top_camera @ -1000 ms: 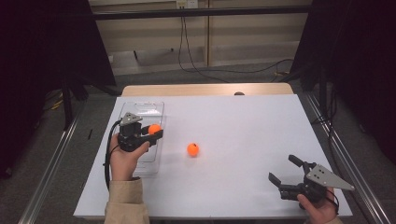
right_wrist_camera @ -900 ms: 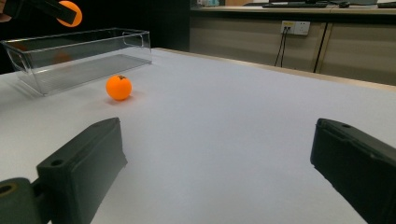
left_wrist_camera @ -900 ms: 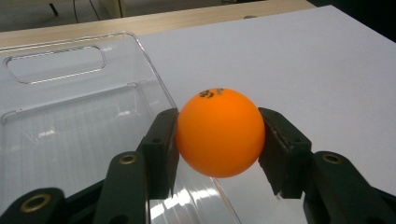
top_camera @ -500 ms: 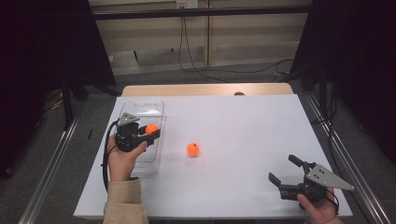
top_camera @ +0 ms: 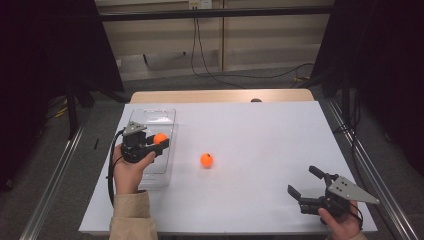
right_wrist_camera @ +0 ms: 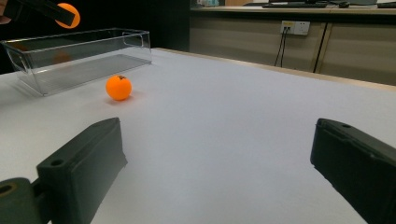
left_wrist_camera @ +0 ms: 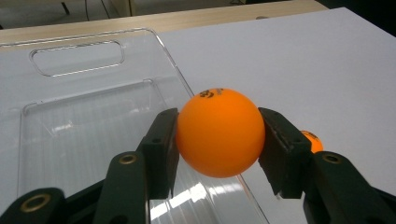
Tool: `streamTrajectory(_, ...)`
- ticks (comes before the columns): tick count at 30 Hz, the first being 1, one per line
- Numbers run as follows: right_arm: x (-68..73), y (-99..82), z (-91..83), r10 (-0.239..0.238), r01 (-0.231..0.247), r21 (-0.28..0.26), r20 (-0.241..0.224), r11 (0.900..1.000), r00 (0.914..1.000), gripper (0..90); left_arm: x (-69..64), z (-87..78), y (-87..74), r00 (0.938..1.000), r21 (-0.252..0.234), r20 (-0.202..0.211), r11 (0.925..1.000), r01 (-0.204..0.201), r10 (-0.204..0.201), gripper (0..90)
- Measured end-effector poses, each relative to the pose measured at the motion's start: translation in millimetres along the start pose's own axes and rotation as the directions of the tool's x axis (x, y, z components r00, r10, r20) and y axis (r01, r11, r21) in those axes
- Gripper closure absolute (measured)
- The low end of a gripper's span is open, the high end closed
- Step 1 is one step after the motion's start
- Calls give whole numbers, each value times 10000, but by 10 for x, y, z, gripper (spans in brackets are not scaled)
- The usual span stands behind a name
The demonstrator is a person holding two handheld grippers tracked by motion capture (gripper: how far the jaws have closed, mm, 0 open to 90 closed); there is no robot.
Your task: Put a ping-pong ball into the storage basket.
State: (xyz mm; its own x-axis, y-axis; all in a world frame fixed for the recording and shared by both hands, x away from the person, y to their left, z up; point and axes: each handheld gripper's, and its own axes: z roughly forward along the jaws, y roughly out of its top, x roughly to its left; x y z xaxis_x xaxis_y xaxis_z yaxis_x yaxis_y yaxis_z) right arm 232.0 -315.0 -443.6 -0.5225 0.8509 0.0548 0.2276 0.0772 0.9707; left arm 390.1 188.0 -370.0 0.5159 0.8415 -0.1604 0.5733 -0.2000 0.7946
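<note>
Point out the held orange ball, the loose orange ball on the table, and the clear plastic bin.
Held orange ball [left_wrist_camera: 218, 133], left gripper view, front middle of the ball.
Loose orange ball [top_camera: 206, 160], high view, top of the ball.
Clear plastic bin [right_wrist_camera: 100, 32], right gripper view, near long rim.

White table [top_camera: 280, 135]: clear bin [top_camera: 150, 117], orange ball [top_camera: 206, 160].

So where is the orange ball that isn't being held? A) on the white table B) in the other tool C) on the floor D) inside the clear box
A: the loose ball rests on the white table, beside the clear box, touching neither tool.
</note>
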Motion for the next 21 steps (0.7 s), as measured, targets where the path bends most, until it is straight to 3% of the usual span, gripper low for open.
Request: streamTrajectory(21,0,-2,1,21,-21,17,0,10000,10000,28,65,9,-39,9997,25,-221,10000,94,-94,509)
